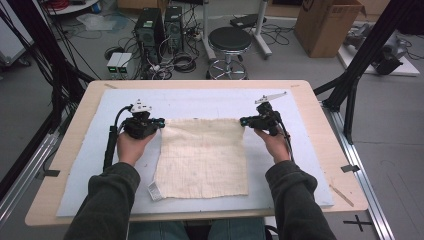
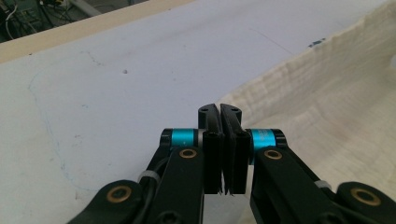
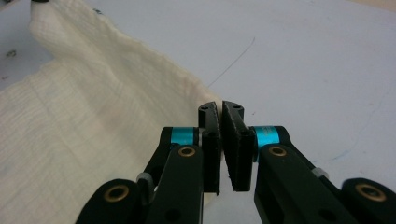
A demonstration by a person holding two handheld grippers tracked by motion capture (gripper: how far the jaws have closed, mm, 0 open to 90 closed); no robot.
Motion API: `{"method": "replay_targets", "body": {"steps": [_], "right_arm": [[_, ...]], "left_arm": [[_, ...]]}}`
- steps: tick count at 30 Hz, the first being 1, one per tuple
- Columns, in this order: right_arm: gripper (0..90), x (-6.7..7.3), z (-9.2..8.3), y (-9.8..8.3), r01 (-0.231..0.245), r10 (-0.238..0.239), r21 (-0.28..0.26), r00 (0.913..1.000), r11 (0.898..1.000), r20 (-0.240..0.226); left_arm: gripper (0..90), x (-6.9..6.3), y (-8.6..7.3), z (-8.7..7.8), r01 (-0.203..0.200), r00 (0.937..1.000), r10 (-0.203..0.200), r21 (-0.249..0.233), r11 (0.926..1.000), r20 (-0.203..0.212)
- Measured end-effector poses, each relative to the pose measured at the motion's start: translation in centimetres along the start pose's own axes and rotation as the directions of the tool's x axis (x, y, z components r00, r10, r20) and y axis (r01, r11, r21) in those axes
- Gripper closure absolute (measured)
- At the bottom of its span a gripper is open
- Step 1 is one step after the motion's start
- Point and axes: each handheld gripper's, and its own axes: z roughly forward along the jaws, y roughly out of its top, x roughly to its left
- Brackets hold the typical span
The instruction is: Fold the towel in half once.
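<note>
Cloth point(image 1: 202, 157), far corners pinched, mat point(image 1: 200, 100) beyond

We list a light wooden table point(image 1: 60, 170) carrying a pale blue mat point(image 1: 90, 170), with a cream cloth point(image 1: 202, 160) lying flat upon that mat, white tag point(image 1: 154, 190) at its near-left corner

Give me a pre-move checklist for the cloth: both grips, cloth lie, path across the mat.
1. Left gripper shut at the cloth's far left corner: ok; jaws closed, fabric between pads cannot tell.
2. Right gripper shut at the far right corner: ok; pinch itself cannot tell.
3. Far edge stretched between both grippers: ok, slightly raised at the corners.
4. Rest of cloth flat on the blue mat: ok.
5. White tag at the near left corner lying free: ok.
6. Bare mat beyond the far edge for moving: ok.
</note>
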Motion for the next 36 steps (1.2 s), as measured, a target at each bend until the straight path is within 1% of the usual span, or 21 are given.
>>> {"method": "replay_targets", "body": {"steps": [2, 5, 8, 9, 12, 13, 16, 19, 21, 24, 26, 27, 29, 32, 33, 34, 35, 36], "right_arm": [[85.9, 0.1, -0.1, -0.1, 0.009, -0.009, 0.002, 1.0, 1.0, -0.001], [85.9, 0.3, -0.2, -0.3, 0.005, -0.005, 0.004, 0.9999, 1.0, -0.011], [85.9, 0.4, -0.5, -0.6, 0.01, -0.01, 0.003, 0.9999, 1.0, -0.013], [85.9, 0.5, -0.6, -0.6, 0.007, -0.007, 0.001, 0.9998, 1.0, -0.017], [85.9, 0.7, -0.9, -0.7, 0.016, -0.016, -0.001, 0.9997, 1.0, -0.019], [85.9, 0.8, -1.1, -0.8, 0.023, -0.024, -0.012, 0.9995, 1.0, -0.022], [85.9, 1.2, -1.3, -0.9, 0.022, -0.022, -0.009, 0.9993, 1.0, -0.029], [85.9, 1.7, -1.6, -0.8, 0.037, -0.038, -0.016, 0.9987, 0.999, -0.033], [85.9, 2.0, -1.8, -0.7, 0.042, -0.043, -0.021, 0.9983, 0.999, -0.039], [85.9, 2.4, -2.0, -0.7, 0.057, -0.058, -0.019, 0.9976, 0.998, -0.039], [85.9, 2.5, -2.2, -0.7, 0.056, -0.057, -0.012, 0.9972, 0.998, -0.048], [85.9, 2.5, -2.3, -0.7, 0.051, -0.052, -0.009, 0.9973, 0.999, -0.052], [85.9, 2.6, -2.5, -0.8, 0.061, -0.061, -0.011, 0.9966, 0.998, -0.054], [85.9, 2.8, -2.9, -0.9, 0.05, -0.05, -0.006, 0.9967, 0.999, -0.064], [85.8, 2.8, -2.9, -1.0, 0.054, -0.054, -0.005, 0.9966, 0.999, -0.062], [85.8, 2.9, -3.0, -1.0, 0.057, -0.057, 0.001, 0.9964, 0.998, -0.062], [85.9, 3.0, -3.0, -1.1, 0.063, -0.063, -0.003, 0.9959, 0.998, -0.065], [85.8, 3.1, -3.1, -1.1, 0.066, -0.067, -0.006, 0.9956, 0.998, -0.066]], "left_arm": [[87.3, -0.1, 0.0, -0.2, -0.012, 0.9999, 0.012, 0.001, 0.9999, 0.001], [87.3, -0.2, -0.2, -0.4, -0.018, 0.9998, 0.019, -0.008, 0.9998, 0.009], [87.2, -0.3, -0.4, -0.7, -0.03, 0.9992, 0.03, -0.018, 0.9994, 0.025], [87.3, -0.4, -0.4, -0.8, -0.042, 0.9989, 0.042, -0.015, 0.999, 0.022], [87.2, -0.6, -0.4, -1.0, -0.061, 0.9979, 0.061, -0.016, 0.998, 0.022], [87.2, -0.7, -0.4, -1.0, -0.059, 0.9979, 0.06, -0.022, 0.998, 0.025], [87.2, -0.8, -0.3, -1.1, -0.051, 0.9983, 0.052, -0.03, 0.9983, 0.026], [87.2, -0.8, -0.2, -1.3, -0.059, 0.998, 0.059, -0.027, 0.9979, 0.024], [87.2, -0.9, -0.2, -1.5, -0.06, 0.9977, 0.061, -0.03, 0.9978, 0.03], [87.2, -1.1, -0.2, -1.9, -0.077, 0.9963, 0.078, -0.036, 0.9964, 0.035], [87.2, -1.2, -0.4, -2.1, -0.078, 0.9959, 0.08, -0.04, 0.9961, 0.043], [87.2, -1.2, -0.5, -2.2, -0.084, 0.9953, 0.086, -0.035, 0.9958, 0.044], [87.2, -1.3, -0.8, -2.4, -0.095, 0.9943, 0.097, -0.036, 0.9948, 0.046], [87.2, -1.4, -1.3, -2.7, -0.094, 0.9938, 0.096, -0.041, 0.9947, 0.056], [87.2, -1.5, -1.5, -2.9, -0.093, 0.9936, 0.096, -0.046, 0.9946, 0.059], [87.2, -1.5, -1.6, -3.0, -0.103, 0.9924, 0.106, -0.045, 0.9936, 0.062], [87.2, -1.7, -1.7, -3.1, -0.103, 0.9919, 0.106, -0.047, 0.9935, 0.07], [87.2, -1.8, -1.7, -3.3, -0.116, 0.9902, 0.119, -0.042, 0.9923, 0.073]]}}
